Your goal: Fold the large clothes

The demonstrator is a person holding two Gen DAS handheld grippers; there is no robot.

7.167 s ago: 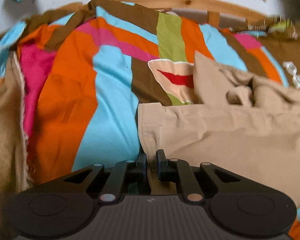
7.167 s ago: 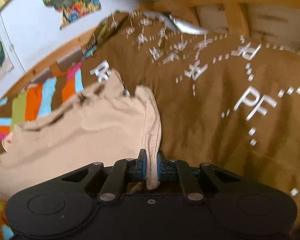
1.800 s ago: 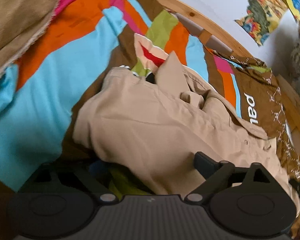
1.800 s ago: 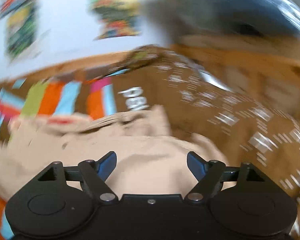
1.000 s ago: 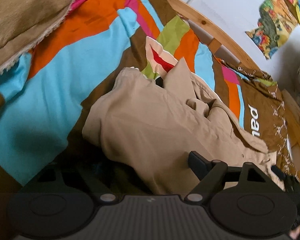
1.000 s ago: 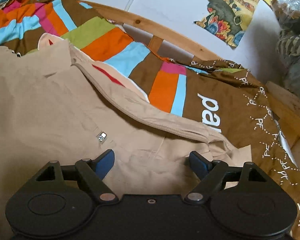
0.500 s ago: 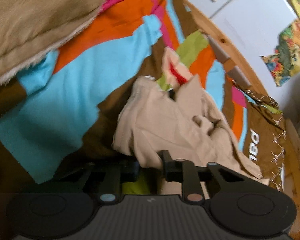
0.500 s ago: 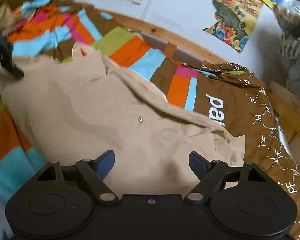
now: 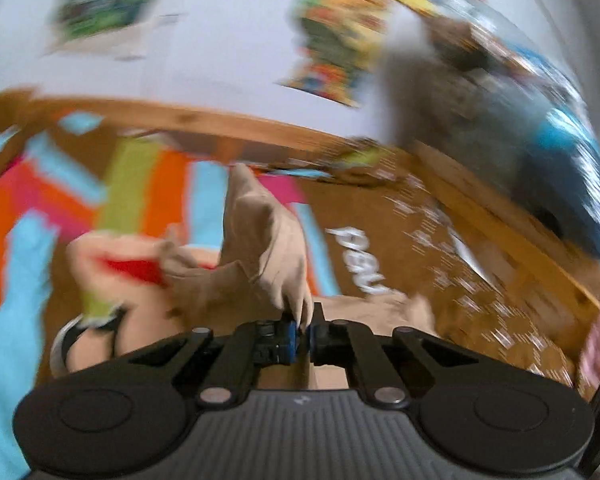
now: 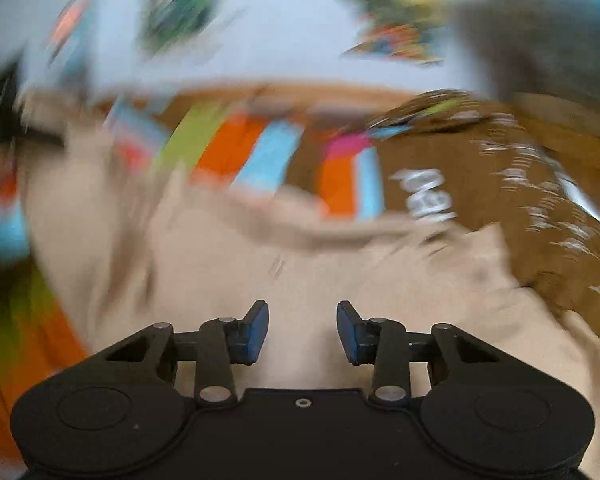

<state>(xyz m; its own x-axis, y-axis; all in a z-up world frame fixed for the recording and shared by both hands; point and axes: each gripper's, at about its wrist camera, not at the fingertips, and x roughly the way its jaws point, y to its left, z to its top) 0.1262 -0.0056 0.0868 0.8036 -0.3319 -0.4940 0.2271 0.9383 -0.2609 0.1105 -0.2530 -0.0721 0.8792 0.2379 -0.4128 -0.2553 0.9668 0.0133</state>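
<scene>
A fold of the beige shirt (image 9: 268, 248) was pinched between the clenched fingers of the left gripper (image 9: 303, 330), the cloth rising limp from them. The right gripper (image 10: 302, 330) was held with fingers released, nothing between them, above the rest of the shirt spread on the striped bedcover (image 10: 236, 152). The fabric was judged light, soft and floppy; a hem or corner would best be taken, pulled taut to prevent sagging.
</scene>
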